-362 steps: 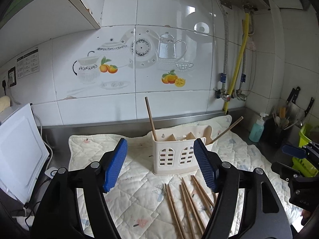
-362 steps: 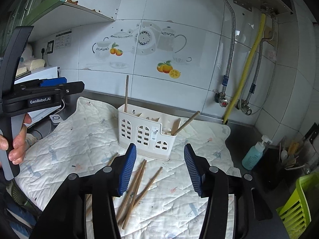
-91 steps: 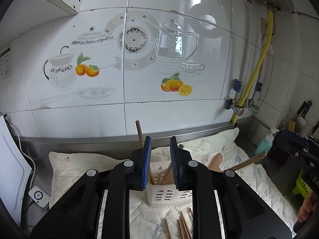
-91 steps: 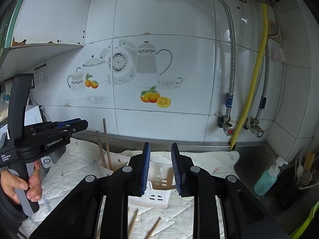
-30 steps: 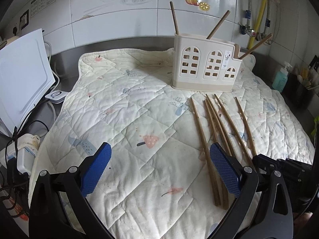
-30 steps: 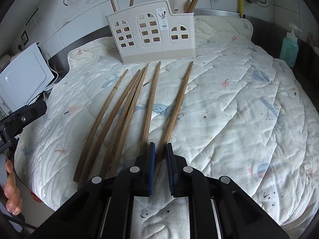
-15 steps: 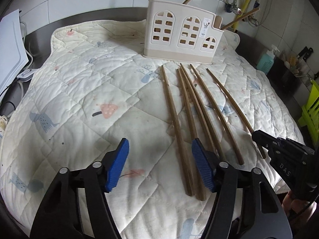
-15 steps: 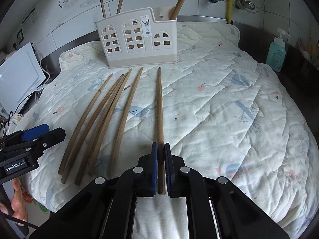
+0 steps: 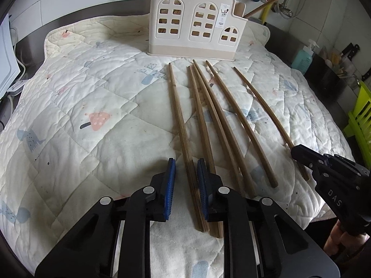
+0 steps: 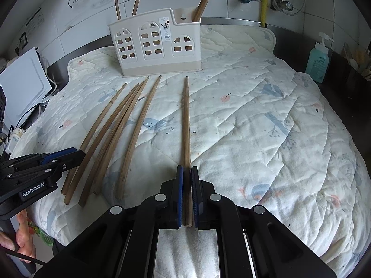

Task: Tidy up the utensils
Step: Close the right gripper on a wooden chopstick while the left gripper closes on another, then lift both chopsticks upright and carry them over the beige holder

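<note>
A quilted mat (image 9: 81, 97) covers the steel counter below a tiled wall; a cream utensil caddy (image 9: 194, 23) stands at its far edge, holding three chopsticks already. Five more lie lengthwise toward it. The right gripper (image 10: 187, 194) clamps the rightmost chopstick (image 10: 186, 120) near its butt end; the left gripper (image 9: 185, 183) has just been closing, jaws narrow around the leftmost chopstick (image 9: 179, 120), the left pad not visibly touching.

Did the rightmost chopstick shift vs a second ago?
Yes. The rightmost chopstick, now clamped in the right tool, swung: its far tip moved left along the quilt, now pointing straight at the utensil holder.
</note>
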{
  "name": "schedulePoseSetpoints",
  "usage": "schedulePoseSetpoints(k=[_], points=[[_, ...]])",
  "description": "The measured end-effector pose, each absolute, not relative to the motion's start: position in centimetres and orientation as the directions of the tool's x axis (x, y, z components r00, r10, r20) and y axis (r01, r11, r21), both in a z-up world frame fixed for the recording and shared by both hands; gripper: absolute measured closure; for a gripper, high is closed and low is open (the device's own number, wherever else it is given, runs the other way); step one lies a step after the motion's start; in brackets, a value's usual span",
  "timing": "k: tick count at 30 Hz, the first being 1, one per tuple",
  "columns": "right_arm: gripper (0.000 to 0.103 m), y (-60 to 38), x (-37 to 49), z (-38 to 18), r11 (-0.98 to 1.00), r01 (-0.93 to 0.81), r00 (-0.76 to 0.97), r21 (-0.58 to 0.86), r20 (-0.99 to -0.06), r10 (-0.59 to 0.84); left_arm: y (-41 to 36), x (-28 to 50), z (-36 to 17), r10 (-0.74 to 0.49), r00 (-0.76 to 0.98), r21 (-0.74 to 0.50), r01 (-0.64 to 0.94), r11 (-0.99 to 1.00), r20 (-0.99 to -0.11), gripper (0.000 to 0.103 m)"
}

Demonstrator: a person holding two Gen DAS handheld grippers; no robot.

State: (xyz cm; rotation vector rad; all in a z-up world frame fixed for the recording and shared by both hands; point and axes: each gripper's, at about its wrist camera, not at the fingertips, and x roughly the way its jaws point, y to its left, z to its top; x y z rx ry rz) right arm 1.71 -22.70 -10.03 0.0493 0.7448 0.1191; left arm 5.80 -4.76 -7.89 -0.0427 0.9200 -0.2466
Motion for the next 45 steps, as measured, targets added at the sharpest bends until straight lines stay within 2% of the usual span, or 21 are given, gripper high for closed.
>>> schedulePoseSetpoints(k=[3,7,16,32,45], points=[[0.095,-22.8,1.7,-10.3,0.992,-0.089,0.727,0.095,-0.674,0.13,-5.1,5.7,-7.9,-0.211,0.588,-0.117,0.193,0.974,-0.781,0.085],[0.095,-22.8,1.5,-10.4,0.991,-0.09,0.731,0.104,-0.668,0.136,-5.5,5.6,-7.9,-0.175,0.607,-0.076,0.185,0.98,-0.775,0.092],[0.096,-23.3,0.7,-9.2,0.991,-0.092,0.758,0.099,-0.638,0.135,-3.6,5.9,-6.9,-0.204,0.618,-0.143,0.148,0.979,-0.759,0.098],[0.096,-23.2,0.0,-1.1,0.991,-0.13,0.876,0.012,-0.468,0.12,-1.2,5.2,-1.7,-0.226,0.742,-0.166,0.155,0.974,-0.631,0.098],[0.096,-23.0,2.3,5.6,0.973,-0.23,0.894,-0.008,-0.398,0.208,-0.2,7.7,3.3,-0.249,0.78,-0.157,0.194,0.968,-0.575,0.098]])
